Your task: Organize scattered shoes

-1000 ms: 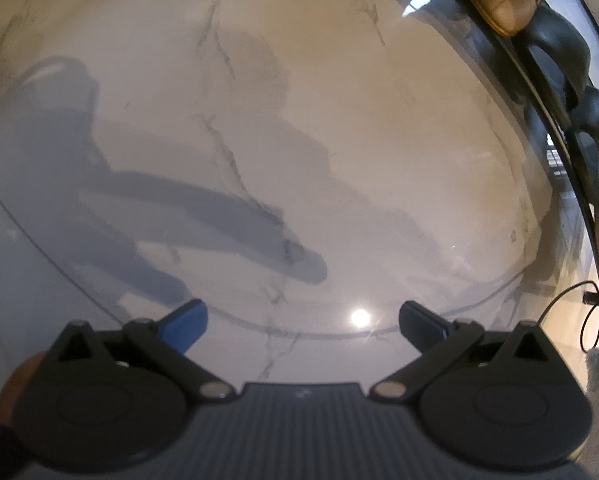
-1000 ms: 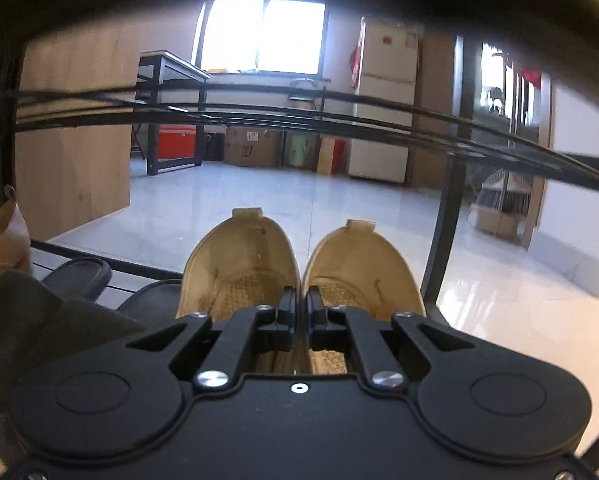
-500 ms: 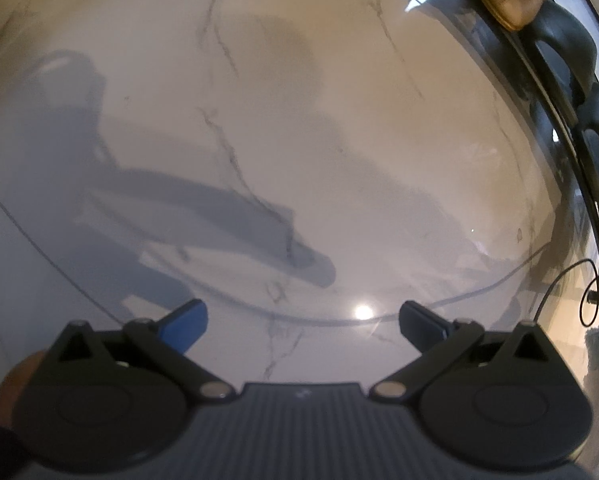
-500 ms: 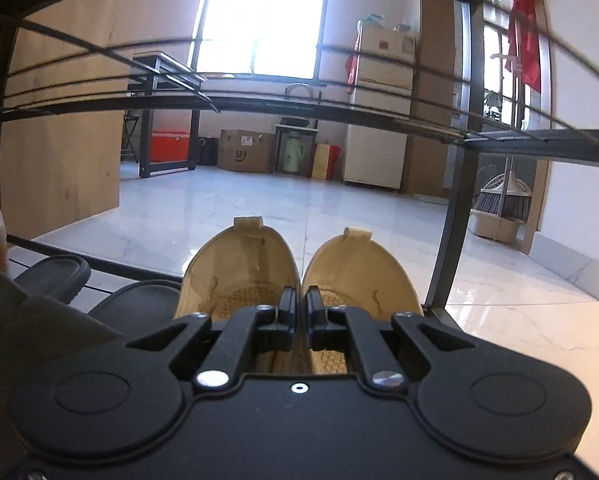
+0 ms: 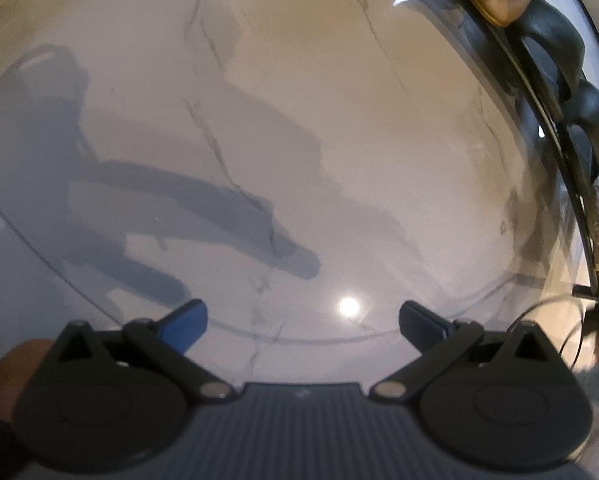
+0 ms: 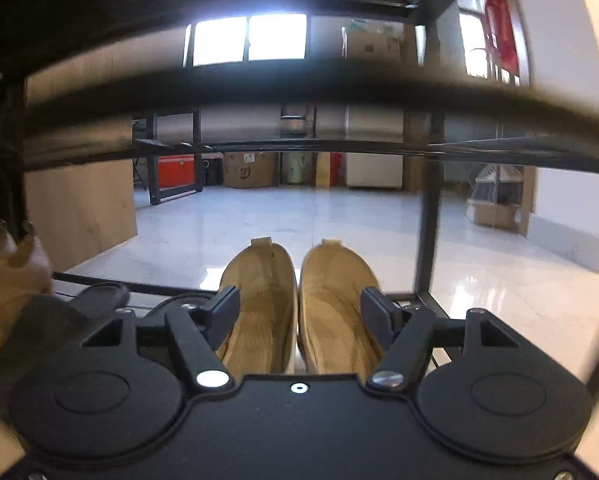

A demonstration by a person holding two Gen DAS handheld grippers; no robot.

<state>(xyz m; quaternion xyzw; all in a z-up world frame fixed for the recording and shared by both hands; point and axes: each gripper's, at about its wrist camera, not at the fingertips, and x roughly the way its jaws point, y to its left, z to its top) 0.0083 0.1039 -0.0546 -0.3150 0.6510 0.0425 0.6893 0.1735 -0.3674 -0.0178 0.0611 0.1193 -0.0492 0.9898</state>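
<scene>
Two tan shoes (image 6: 297, 308) sit side by side on a bar of the black shoe rack (image 6: 427, 216), sides touching, heel tabs pointing away, woven insoles showing. The right gripper (image 6: 299, 312) spreads its fingers wide around them, gripping nothing. The left gripper (image 5: 301, 322) hangs open over marble floor (image 5: 299, 100).

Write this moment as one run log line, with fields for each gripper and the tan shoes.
right gripper: open, fingers either side of tan shoes | tan shoes: side by side on rack | left gripper: open, empty, above marble floor
</scene>
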